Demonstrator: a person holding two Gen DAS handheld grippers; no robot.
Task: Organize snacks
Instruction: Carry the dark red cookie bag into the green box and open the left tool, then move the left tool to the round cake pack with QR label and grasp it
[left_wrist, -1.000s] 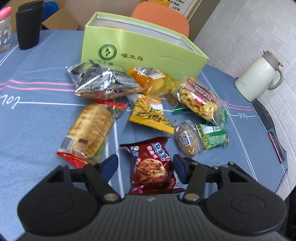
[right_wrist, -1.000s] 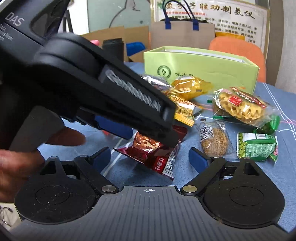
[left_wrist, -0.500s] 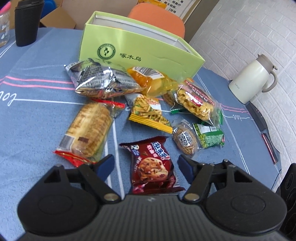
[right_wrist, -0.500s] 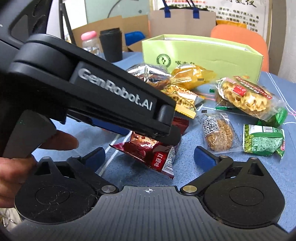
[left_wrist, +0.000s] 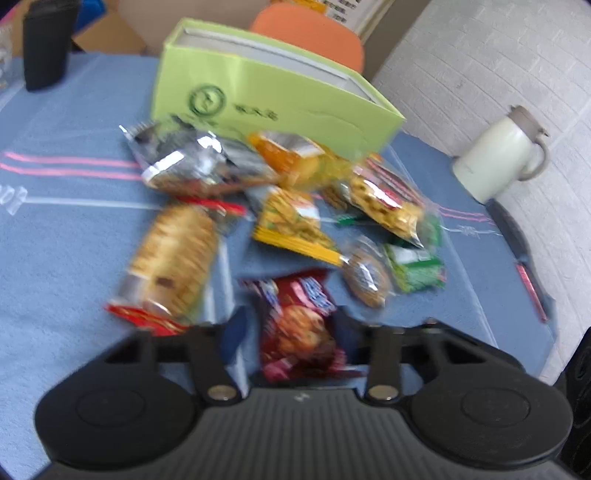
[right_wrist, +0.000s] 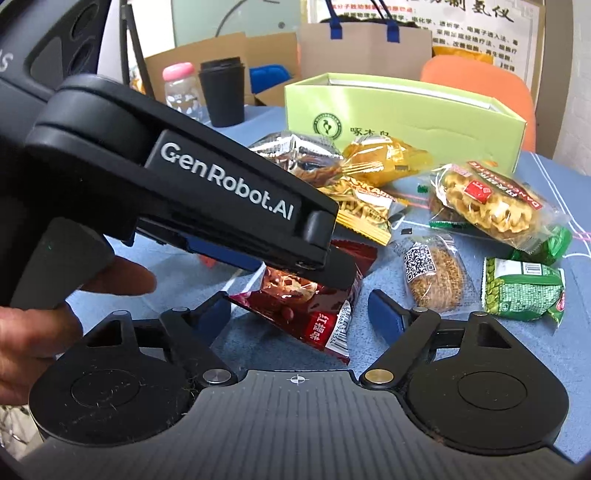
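A dark red cookie packet (left_wrist: 299, 325) sits between the fingers of my left gripper (left_wrist: 291, 328), which press on its two sides. In the right wrist view the packet (right_wrist: 314, 306) hangs tilted under the left gripper, off the cloth. My right gripper (right_wrist: 299, 314) is open and empty just in front of it. Several other snack packets lie on the blue cloth: a biscuit roll (left_wrist: 173, 258), a silver bag (left_wrist: 188, 166), a yellow noodle packet (left_wrist: 291, 221), a green pea packet (right_wrist: 524, 291). An open light green box (left_wrist: 273, 103) stands behind them.
A white thermos jug (left_wrist: 498, 158) stands at the right near the brick wall. A black cup (right_wrist: 221, 92) and a pink-lidded jar (right_wrist: 179, 88) stand at the back left. An orange chair (right_wrist: 480, 81) is behind the box. The table edge runs along the right.
My left gripper's fingers have closed in on the red cookie packet, and the packet's near end has lifted and tilted. The left view is now blurred by motion. The right gripper stays open.
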